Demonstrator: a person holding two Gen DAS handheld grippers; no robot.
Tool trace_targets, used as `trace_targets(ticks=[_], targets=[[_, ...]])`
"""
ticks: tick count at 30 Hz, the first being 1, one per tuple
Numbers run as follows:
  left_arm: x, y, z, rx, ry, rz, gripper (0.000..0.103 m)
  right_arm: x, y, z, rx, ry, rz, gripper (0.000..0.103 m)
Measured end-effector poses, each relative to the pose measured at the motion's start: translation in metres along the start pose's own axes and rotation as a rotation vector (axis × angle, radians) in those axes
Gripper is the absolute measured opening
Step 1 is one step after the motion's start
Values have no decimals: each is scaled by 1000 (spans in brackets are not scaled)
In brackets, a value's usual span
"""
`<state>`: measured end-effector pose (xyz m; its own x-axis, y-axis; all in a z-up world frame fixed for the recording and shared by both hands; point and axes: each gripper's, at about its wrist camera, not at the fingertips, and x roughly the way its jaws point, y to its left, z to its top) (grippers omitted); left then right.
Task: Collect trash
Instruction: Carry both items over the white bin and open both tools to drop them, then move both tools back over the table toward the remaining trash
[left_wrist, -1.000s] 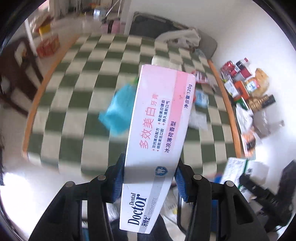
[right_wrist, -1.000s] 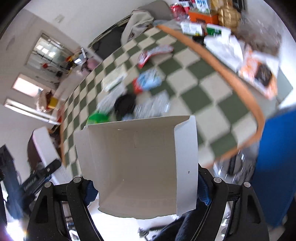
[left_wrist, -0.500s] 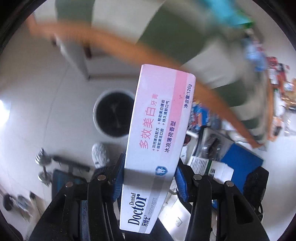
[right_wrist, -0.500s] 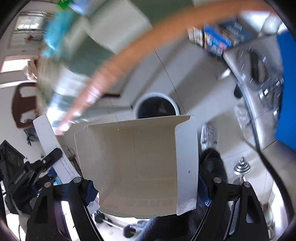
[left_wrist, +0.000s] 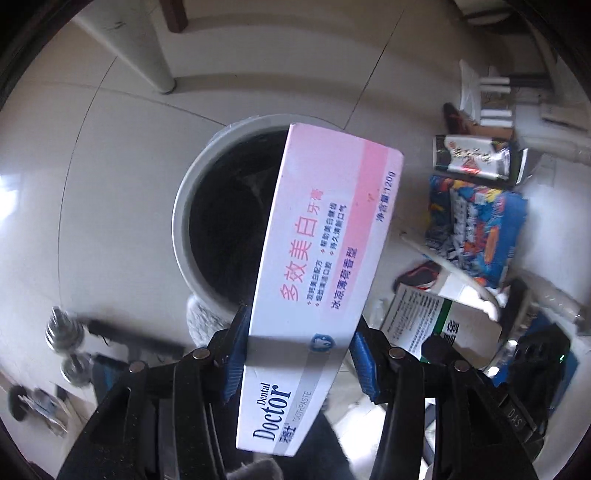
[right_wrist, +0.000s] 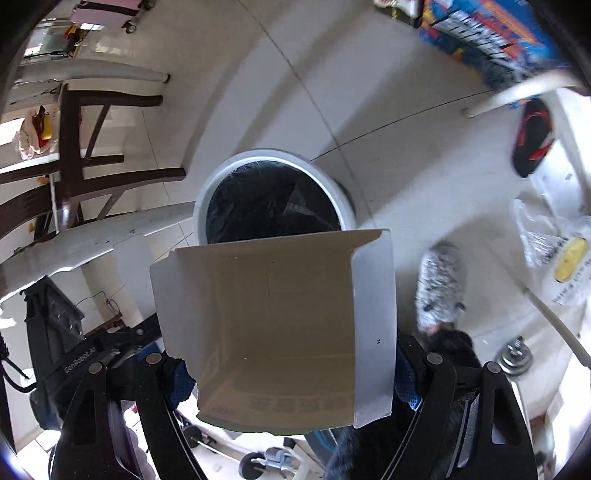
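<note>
Pads (left_wrist: 236, 354) of our left gripper (left_wrist: 301, 350) flank the toothpaste box (left_wrist: 325, 258); the jaws have just been opening, and the box sits between them, the right pad seeming to stand slightly clear of its edge. Our right gripper (right_wrist: 291, 380) stands wide, its pads bracing the open white carton (right_wrist: 273, 317) on both sides. Both items hang over the bin (right_wrist: 347, 206), whose black liner shows creased film and nothing we can identify as trash. We judge the step in hand to be the drop. The next move calls for opening both grippers fully while each item stays inside the rim. Beyond the bin lie packages on the floor (left_wrist: 122, 177), and a slipper (right_wrist: 439, 284) beside it.
</note>
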<state>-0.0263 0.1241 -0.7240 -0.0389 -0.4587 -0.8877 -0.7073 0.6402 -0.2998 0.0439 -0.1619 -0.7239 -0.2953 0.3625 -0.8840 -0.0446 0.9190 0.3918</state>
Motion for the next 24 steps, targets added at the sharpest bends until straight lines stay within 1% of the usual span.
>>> trace_targets(ticks=[1, 2, 3, 4, 5, 6, 7, 9, 12, 14, 15, 16, 17, 20, 24], targets=[[3, 5, 4, 16, -13, 16, 64, 15, 2, 7, -13, 4, -2, 88], [2, 6, 7, 28, -27, 33, 85, 31, 4, 14, -27, 15, -6, 90], [1, 10, 6, 31, -40, 45, 101, 44, 6, 19, -33, 22, -5, 92], [3, 12, 8, 31, -50, 50, 103, 54, 9, 23, -39, 30, -4, 93], [-1, 16, 6, 29, -65, 59, 103, 65, 11, 27, -48, 40, -9, 101], [-2, 22, 8, 30, -72, 71, 103, 71, 15, 27, -56, 44, -14, 103], [-4, 28, 7, 33, -83, 94, 103, 74, 17, 28, -62, 40, -16, 103], [-10, 31, 4, 42, -128, 147, 103, 75, 23, 28, -86, 23, -42, 103], [-21, 36, -7, 70, -203, 250, 103, 63, 35, 17, -141, -17, -126, 103], [-27, 34, -16, 103, -250, 324, 103, 56, 44, 10, -185, -44, -220, 103], [-30, 32, -23, 124, -269, 374, 103, 54, 48, 7, -212, -59, -268, 103], [-31, 30, -27, 136, -272, 395, 103, 52, 51, 4, -240, -69, -313, 103], [-31, 28, -31, 143, -269, 407, 103, 52, 56, 1, -267, -77, -356, 103], [-33, 26, -37, 149, -250, 407, 103, 46, 64, -7, -306, -94, -421, 103], [-42, 24, -53, 151, -231, 406, 103, 30, 69, -17, -334, -108, -449, 103]])
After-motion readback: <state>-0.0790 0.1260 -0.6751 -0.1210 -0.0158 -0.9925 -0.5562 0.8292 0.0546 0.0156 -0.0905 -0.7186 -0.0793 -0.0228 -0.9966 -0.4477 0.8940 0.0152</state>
